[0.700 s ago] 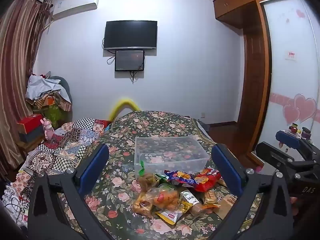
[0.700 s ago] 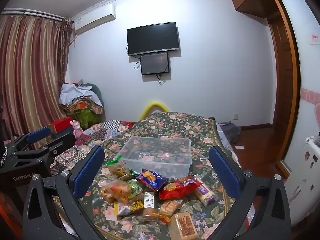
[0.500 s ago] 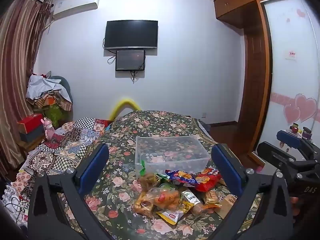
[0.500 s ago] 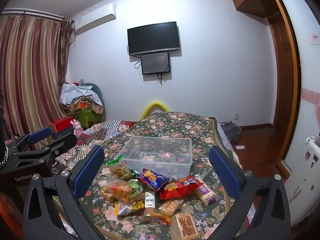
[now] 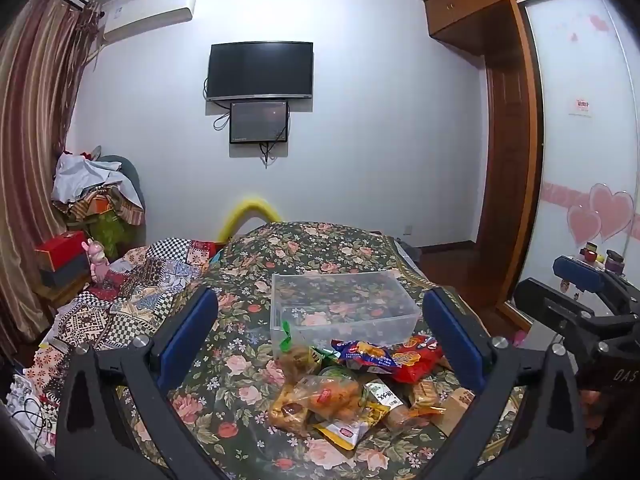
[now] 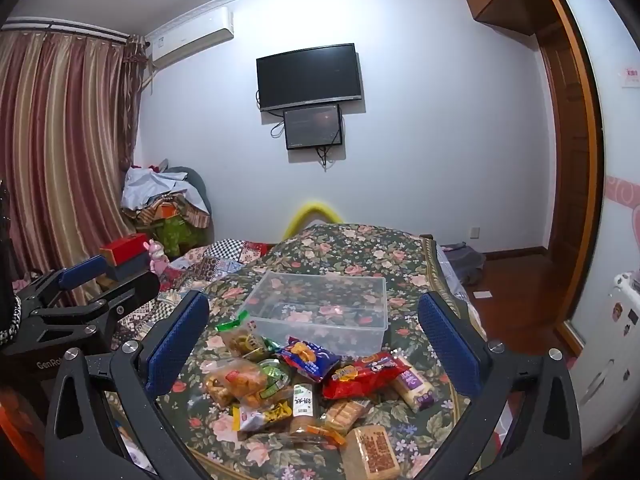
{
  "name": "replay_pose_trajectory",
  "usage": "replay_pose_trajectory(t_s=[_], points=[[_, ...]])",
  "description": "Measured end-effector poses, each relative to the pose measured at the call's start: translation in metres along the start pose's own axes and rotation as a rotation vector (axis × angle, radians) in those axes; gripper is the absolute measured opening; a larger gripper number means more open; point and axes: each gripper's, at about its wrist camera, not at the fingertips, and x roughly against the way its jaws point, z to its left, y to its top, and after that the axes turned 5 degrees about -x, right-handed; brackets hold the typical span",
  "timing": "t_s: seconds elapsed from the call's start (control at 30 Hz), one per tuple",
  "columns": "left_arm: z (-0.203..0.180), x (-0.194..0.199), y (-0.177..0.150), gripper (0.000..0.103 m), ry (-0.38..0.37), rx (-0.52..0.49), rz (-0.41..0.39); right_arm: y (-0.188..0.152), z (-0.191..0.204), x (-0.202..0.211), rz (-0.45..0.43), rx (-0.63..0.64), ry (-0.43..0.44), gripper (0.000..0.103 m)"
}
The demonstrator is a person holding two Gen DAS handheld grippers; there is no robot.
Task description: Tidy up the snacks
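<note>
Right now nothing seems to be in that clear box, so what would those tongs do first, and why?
Probably lower the right tongs onto the blue snack packet atop the pile. Both tongs, left included, are open and hold nothing, the clear box is empty, and that packet lies nearest its front wall.

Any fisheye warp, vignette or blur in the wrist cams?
Left wrist view: the wardrobe frame bows, corners vignette black, and the clear bin and snack pile look sharp. Right wrist view: the curtain curves and corners are dark; lighting is dim and bluish, without glare.
</note>
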Motion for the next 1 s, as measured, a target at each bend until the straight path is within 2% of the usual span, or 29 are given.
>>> replay_pose_trajectory(t_s=[1.0], points=[[-0.0025, -0.0027, -0.0042, 0.103, 0.005, 0.0, 0.001, 0.001, -0.0046, 0.0007, -0.003, 0.003, -0.003, 0.103]])
